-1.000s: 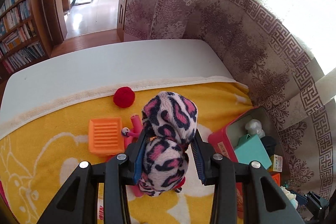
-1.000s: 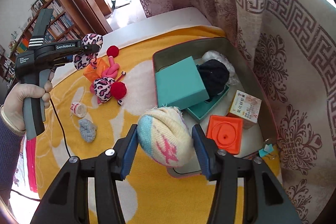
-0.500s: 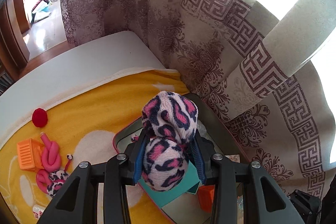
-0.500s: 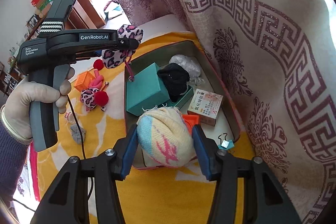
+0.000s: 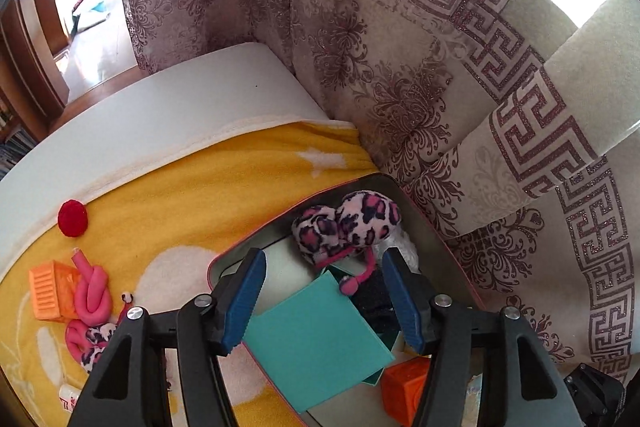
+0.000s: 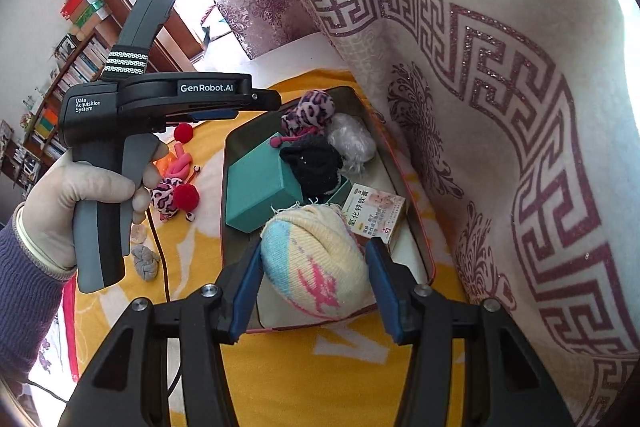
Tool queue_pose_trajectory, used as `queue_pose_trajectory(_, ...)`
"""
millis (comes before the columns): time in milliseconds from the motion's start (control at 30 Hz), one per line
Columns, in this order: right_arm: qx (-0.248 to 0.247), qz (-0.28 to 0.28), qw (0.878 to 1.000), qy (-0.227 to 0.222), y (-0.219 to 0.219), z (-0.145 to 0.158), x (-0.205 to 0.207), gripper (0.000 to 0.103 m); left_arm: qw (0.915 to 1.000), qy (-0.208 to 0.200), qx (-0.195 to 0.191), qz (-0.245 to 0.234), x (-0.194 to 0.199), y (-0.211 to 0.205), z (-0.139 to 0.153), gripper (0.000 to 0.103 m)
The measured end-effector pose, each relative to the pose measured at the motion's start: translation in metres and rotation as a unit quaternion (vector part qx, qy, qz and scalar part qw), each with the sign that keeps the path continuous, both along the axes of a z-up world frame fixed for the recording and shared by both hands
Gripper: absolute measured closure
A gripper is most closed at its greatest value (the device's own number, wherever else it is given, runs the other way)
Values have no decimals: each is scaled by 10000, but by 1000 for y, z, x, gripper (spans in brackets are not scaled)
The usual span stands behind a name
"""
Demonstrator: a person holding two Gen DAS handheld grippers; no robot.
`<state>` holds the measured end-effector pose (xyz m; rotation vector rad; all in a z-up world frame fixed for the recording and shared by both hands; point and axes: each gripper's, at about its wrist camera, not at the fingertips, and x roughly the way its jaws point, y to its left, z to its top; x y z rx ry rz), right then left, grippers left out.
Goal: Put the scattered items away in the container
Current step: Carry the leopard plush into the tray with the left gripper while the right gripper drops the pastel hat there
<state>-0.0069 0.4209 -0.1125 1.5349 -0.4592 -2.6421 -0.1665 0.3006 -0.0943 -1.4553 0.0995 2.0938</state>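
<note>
The pink leopard-print plush toy [image 5: 346, 223] lies in the far corner of the grey tin container [image 5: 240, 251], free of my left gripper [image 5: 324, 301], whose jaws are opening above the tin with nothing between them. In the right wrist view the same leopard plush toy [image 6: 308, 113] rests by the rim of the tin container [image 6: 416, 223]. My right gripper [image 6: 314, 287] is shut on a rolled pastel knit hat [image 6: 316, 263], held over the tin's near end. A gloved hand [image 6: 80, 191] holds the left gripper's handle.
The tin holds a teal box [image 6: 260, 187], a black knit item [image 6: 316, 163], a white fluffy item [image 6: 352, 143], a small printed carton [image 6: 376, 211] and an orange block [image 5: 404, 387]. On the yellow blanket [image 5: 180, 195] lie a red pom-pom [image 5: 73, 218], an orange comb-like piece [image 5: 50, 291], pink knotted tubes [image 5: 94, 297], a grey bundle [image 6: 146, 261]. A patterned curtain [image 6: 500, 107] hangs close on the right.
My left gripper carried the leopard plush from over the blanket to the tin, then opened and dropped it inside. My right gripper moved over the tin's near end, still gripping the knit hat.
</note>
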Motion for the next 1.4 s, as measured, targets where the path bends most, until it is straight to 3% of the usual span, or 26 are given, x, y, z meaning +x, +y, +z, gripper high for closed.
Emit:
queue_pose_trajectory(233,-77,321,9995,24,-18,4,-11,45,9994,-36,12,352,-4,-33,1,41)
queue_pose_trajectory(267,-119,342,9993,6,-20,3,-12,45,9992,-37,13,409,-4,-38,1,35)
queue_pose_trajectory(333,-240,349,9991,-48,-22,3,-15,32,9983,-13,56,573,-4,-50,2,20)
queue_pose_trajectory(400,-307,307,9990,-60,-23,2,-17,24,9972,-38,96,745,-5,-61,2,19)
queue_pose_trajectory(867,-262,489,9984,-120,-58,-3,-26,24,9883,-233,-34,1507,-2,-147,-9,19)
queue_pose_trajectory(1167,-226,796,9965,-132,-99,-4,-33,24,9741,-290,-64,2242,2,-238,-10,19)
queue_pose_trajectory(1400,-190,1097,9935,-249,-141,-14,-40,24,9669,-359,-104,2525,8,-291,-14,19)
